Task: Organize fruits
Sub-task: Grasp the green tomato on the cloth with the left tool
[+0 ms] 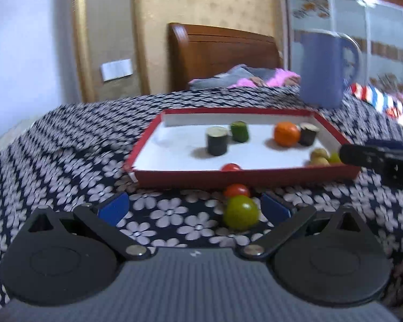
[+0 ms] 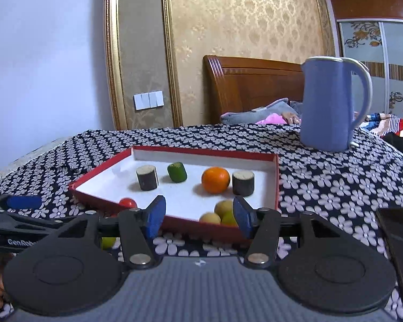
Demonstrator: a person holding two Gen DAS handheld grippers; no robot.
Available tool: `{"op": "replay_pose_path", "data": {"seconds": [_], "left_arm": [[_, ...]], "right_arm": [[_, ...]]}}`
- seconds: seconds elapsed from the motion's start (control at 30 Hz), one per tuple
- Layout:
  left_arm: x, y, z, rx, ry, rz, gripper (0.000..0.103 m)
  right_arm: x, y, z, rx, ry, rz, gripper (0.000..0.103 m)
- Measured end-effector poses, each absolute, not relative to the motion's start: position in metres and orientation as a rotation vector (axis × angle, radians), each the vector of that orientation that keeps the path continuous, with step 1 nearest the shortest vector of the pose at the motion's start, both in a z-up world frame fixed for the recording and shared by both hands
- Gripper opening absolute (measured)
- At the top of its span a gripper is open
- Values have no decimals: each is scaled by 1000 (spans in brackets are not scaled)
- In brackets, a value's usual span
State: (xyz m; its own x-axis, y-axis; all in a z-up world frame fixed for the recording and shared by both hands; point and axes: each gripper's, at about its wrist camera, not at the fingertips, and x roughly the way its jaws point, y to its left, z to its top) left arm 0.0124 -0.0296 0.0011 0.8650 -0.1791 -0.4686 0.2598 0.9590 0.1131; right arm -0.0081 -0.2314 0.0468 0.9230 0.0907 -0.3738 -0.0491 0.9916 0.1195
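Observation:
A red tray with a white floor point(image 1: 174, 173) point(image 2: 277, 177) lies on the flowered cloth. It holds an orange point(image 1: 286, 133) point(image 2: 215, 179), two dark cylinders point(image 1: 217, 141) point(image 2: 147, 178), a green piece point(image 1: 239, 131) point(image 2: 177, 171), a red tomato point(image 1: 230, 167) point(image 2: 128, 202) and yellow-green small fruits point(image 1: 319, 157) point(image 2: 223, 213). In front of the tray on the cloth lie a green tomato point(image 1: 240, 212) and a red tomato point(image 1: 236, 190). My left gripper point(image 1: 194, 206) is open, with the green tomato between its fingers near the right one. My right gripper point(image 2: 200, 216) is open and empty at the tray's near edge.
A blue kettle point(image 1: 325, 67) point(image 2: 330, 102) stands behind the tray at the right. A dark phone point(image 2: 401, 241) lies on the cloth at the right. A wooden headboard point(image 2: 252, 86) and bedding are behind the table.

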Motion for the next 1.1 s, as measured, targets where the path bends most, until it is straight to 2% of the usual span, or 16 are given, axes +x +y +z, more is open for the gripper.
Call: {"op": "replay_pose_path", "data": {"seconds": [0.13, 0.23, 0.4, 0.53, 0.73, 0.8, 0.83, 1.1], "left_arm": [[15, -49, -5, 235, 485, -268, 103], [21, -57, -10, 263, 502, -267, 92], [29, -59, -18, 258, 551, -276, 83], [32, -56, -20, 244, 570, -278, 75], [37, -50, -22, 189, 613, -315, 49], [36, -49, -22, 166, 622, -344, 37], [36, -48, -22, 159, 624, -354, 34], [33, -43, -20, 138, 614, -331, 31]], "right_arm": [[-12, -235, 44, 121, 391, 68, 55], [-14, -238, 41, 130, 397, 65, 55], [-16, -239, 37, 138, 407, 60, 57], [-17, -237, 35, 135, 407, 55, 64], [-18, -232, 36, 115, 407, 66, 64], [-18, -231, 36, 112, 410, 68, 64], [-18, -231, 35, 111, 412, 68, 64], [-18, -224, 36, 96, 415, 79, 64]]}}
